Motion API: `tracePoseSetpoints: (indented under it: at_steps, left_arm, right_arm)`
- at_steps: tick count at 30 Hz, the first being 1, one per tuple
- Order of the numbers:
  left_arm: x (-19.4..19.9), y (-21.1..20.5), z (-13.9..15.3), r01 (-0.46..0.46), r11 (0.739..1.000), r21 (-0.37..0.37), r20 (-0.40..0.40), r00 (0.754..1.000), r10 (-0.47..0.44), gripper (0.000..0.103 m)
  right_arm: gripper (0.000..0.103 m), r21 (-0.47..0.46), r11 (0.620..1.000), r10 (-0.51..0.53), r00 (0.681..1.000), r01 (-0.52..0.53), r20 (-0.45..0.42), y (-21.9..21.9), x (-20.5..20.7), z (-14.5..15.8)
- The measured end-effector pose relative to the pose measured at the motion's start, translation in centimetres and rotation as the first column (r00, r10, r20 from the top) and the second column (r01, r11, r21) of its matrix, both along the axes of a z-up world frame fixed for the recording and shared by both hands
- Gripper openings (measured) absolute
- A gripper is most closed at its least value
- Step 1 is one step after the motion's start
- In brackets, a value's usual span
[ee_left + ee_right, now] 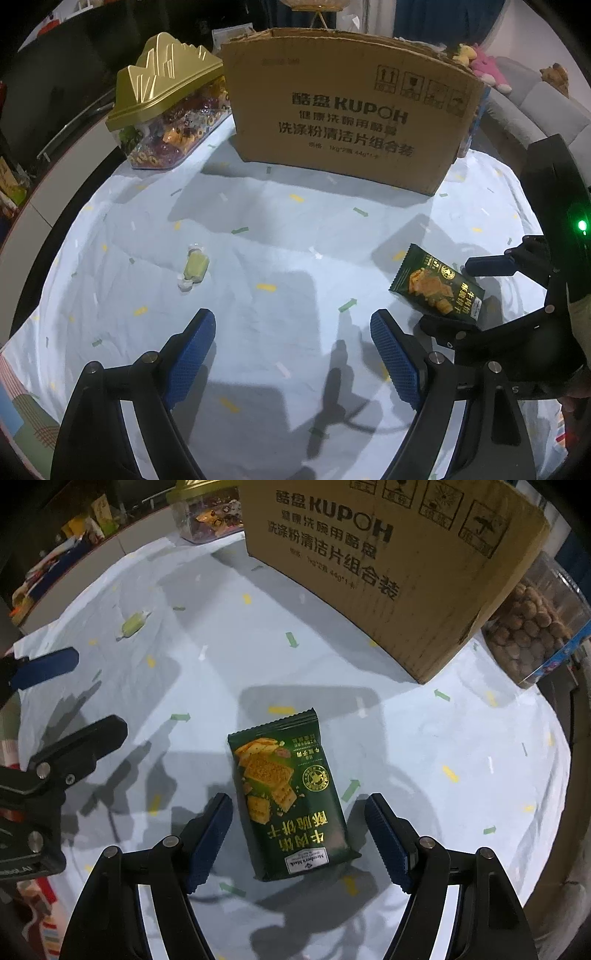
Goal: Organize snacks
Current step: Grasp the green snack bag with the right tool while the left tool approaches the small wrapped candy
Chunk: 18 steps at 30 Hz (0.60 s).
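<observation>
So the thing that matters here is how the green cracker packet sits relative to the right hand-held gripper: it lies flat on the pale sheet over the table, with its near half already between the two blue pads, which stand apart on either side with nothing pressed yet, a gap showing on both flanks. The packet's long axis runs roughly away from the gripper, tilted a bit to the left at the far end, so the jaws would close across its short width, which looks like the sensible way to pinch a soft pouch like this (it'll probably crumple some). The left hand-held gripper is spread wide over bare sheet and holds nothing; from its view the packet is off to the right, so the right hand is clearly the nearer one for it. The little pale-green wrapped candy lies loose up and to the left of the left jaws, well apart from the packet, so I'd guess that one's the left hand's job. The cardboard box stands at the back, beyond both.
</observation>
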<state>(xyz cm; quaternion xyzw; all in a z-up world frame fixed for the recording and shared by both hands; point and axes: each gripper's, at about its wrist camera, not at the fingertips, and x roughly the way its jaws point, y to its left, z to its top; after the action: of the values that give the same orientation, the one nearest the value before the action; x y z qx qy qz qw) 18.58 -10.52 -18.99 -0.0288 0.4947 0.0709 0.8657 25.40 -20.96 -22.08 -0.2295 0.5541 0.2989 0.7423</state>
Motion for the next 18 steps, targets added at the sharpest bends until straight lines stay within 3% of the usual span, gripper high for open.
tracePoseSetpoints:
  at_steps: [7,12,18]
  left_arm:
    - [0.08,-0.08,0.04,0.009,1.000,-0.009,-0.002,1.000,-0.009,0.086]
    - [0.23,0.09,0.03,0.014,1.000,-0.013,-0.007,1.000,-0.014,0.086]
    - [0.21,0.06,0.23,0.024,1.000,-0.004,-0.003,1.000,-0.024,0.086]
  right_arm:
    - [0.072,0.004,1.000,-0.004,1.000,0.004,-0.028,-0.12,0.99,0.00]
    - [0.053,0.014,1.000,-0.018,1.000,0.018,-0.024,-0.59,1.01,0.37]
    - [0.048,0.010,0.999,-0.049,0.999,0.049,-0.016,-0.63,0.74,0.60]
